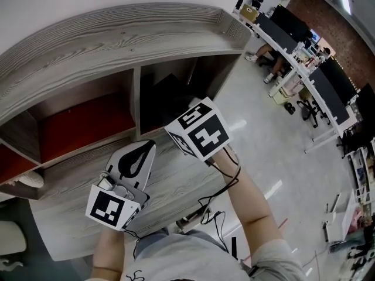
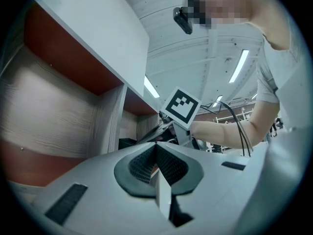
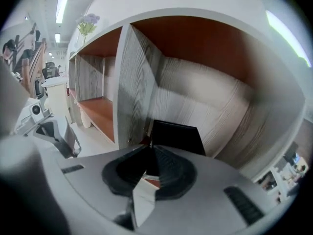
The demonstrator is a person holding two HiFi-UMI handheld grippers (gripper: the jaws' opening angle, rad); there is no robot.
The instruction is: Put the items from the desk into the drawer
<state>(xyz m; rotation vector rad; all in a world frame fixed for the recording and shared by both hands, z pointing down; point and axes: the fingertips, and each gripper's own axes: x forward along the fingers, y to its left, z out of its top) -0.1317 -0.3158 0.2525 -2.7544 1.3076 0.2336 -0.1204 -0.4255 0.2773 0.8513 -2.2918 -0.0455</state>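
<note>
My left gripper is low in the head view, in front of the grey wood shelf unit, jaws shut with nothing between them. Its own view shows the black pads meeting at the tips. My right gripper is also shut and empty, and it points into a compartment holding a black box. From the head view only its marker cube shows, with the jaws hidden under it. The black box sits in the right-hand compartment. No drawer or loose desk item is visible.
The shelf unit has red-lined compartments split by upright dividers. A white object lies in the far-left compartment. Flowers stand on top. Office desks and chairs fill the room to the right.
</note>
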